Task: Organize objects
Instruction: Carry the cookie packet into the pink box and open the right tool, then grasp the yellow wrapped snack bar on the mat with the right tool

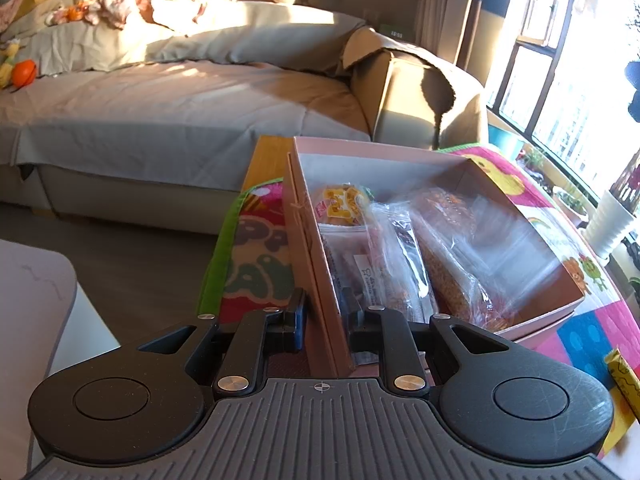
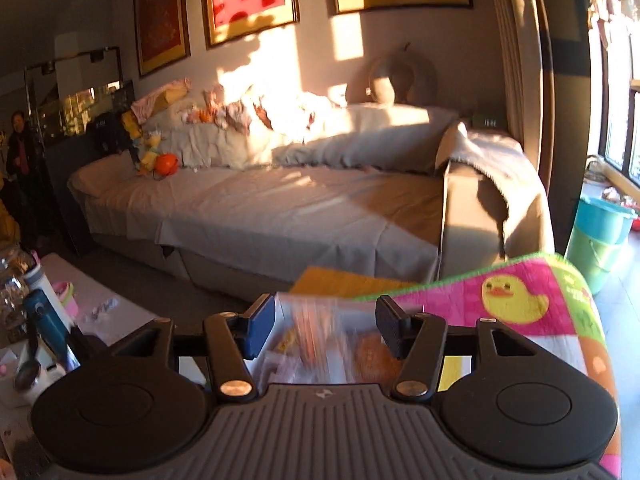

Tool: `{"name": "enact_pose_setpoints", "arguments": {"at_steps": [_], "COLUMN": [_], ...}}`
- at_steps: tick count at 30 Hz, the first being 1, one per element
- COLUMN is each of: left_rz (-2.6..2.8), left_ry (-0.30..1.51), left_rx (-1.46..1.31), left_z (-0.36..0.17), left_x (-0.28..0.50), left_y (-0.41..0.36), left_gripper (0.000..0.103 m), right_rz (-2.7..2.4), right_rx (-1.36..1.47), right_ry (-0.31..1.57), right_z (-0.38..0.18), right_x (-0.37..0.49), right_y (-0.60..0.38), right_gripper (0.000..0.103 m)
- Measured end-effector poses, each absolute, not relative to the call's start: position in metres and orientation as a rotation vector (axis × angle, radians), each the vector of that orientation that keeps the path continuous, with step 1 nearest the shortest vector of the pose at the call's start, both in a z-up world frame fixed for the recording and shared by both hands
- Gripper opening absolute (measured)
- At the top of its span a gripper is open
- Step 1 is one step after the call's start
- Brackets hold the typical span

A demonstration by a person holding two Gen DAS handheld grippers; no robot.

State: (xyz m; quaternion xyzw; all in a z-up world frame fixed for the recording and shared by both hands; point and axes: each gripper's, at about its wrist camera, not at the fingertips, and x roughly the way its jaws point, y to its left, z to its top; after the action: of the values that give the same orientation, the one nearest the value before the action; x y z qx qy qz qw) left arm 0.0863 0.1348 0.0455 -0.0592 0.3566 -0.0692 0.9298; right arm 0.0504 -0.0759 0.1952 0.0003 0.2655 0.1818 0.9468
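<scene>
A pink cardboard box (image 1: 380,164) sits on a colourful cartoon mat (image 1: 260,256). Inside lie a yellow snack pack (image 1: 342,204) and clear bags of reddish-brown snacks (image 1: 448,256). My left gripper (image 1: 325,312) is shut on the box's left wall, one finger outside it and one inside. In the right wrist view my right gripper (image 2: 326,330) is open above the box. The blurred snack bags (image 2: 372,356) lie below and behind the gap between its fingers, and nothing is held between them.
A grey covered sofa (image 2: 280,208) stands beyond the table. A low white table (image 2: 100,312) with bottles is at the left, and a person (image 2: 20,148) stands far left. Buckets (image 2: 600,236) sit by the window. A yellow packet (image 1: 622,376) lies on the mat at the right.
</scene>
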Motion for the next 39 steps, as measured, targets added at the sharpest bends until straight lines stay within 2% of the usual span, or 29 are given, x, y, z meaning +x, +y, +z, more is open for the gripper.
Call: {"name": "enact_pose_setpoints", "arguments": {"at_steps": [2,4,6,11,12,21,23,25,26,28,30,39], "left_rz": [-0.143,-0.142,-0.141,-0.141,-0.139,-0.132,-0.134,-0.133,-0.132,-0.133,-0.134,-0.137], "left_ry": [0.732,0.732,0.731,0.731,0.731,0.733,0.733,0.733,0.733,0.733,0.733,0.731], "left_rx": [-0.119,-0.118,-0.120,-0.121,-0.119,-0.100,-0.099,-0.100,-0.100,-0.099,-0.101,-0.104], "left_z": [0.045,0.045,0.044,0.044,0.044,0.044,0.045,0.045,0.045,0.045,0.045,0.045], "left_x": [0.086,0.086,0.085,0.085,0.085,0.085,0.085,0.085,0.085,0.085,0.085,0.085], "left_y": [0.134,0.134,0.135,0.136,0.136,0.135,0.135,0.135,0.136,0.136,0.135,0.135], "left_gripper": [0.021,0.020,0.020,0.020,0.020,0.020,0.020,0.020,0.020,0.020,0.020,0.020], "right_rz": [0.335,0.296,0.268,0.163,0.137,0.003,0.012,0.040,0.045,0.065,0.096,0.270], "right_rx": [-0.042,-0.086,-0.126,-0.218,-0.217,-0.042,-0.028,-0.032,-0.044,-0.070,-0.083,-0.077], "right_ry": [0.556,0.583,0.623,0.744,0.773,0.943,0.964,0.982,0.983,0.983,0.980,0.997], "right_z": [0.184,0.172,0.157,0.119,0.112,0.064,0.059,0.055,0.054,0.053,0.056,0.070], "right_x": [0.047,0.041,0.032,0.006,0.002,-0.023,-0.024,-0.025,-0.027,-0.027,-0.030,-0.039], "right_y": [-0.083,-0.091,-0.103,-0.141,-0.148,-0.200,-0.200,-0.195,-0.189,-0.178,-0.170,-0.128], "right_gripper": [0.057,0.067,0.071,0.073,0.076,0.078,0.074,0.057,0.055,0.038,0.025,0.024]}}
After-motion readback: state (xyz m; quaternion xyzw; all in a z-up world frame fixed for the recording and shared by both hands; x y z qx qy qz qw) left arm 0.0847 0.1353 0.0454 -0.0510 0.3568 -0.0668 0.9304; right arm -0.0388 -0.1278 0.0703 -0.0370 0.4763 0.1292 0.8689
